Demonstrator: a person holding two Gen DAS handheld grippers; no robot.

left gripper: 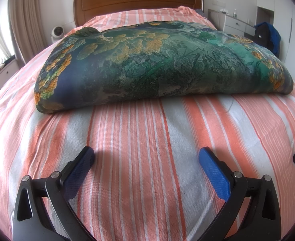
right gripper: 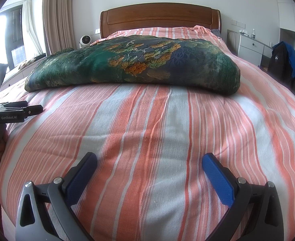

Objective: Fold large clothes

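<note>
The left gripper [left gripper: 146, 158] and the right gripper [right gripper: 149, 160] are held wide open, with nothing in them, above the near edge of the orange-striped bed [left gripper: 147, 140]. The green and gold flowered cloth [left gripper: 157, 64] is seen lying across the middle of the bed, already folded thick. Perhaps another fold is wanted; its near edge must be reached first. No boxes or baskets are seen.

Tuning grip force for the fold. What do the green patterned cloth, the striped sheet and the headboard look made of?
Green patterned cloth: looks like satin or brocade, smooth with a soft sheen on its folds; likely slippery.
Striped sheet: matte woven cotton by the look, with visible weave grain and small creases.
Headboard: wood, reddish-brown, glossy varnish with highlights.
</note>
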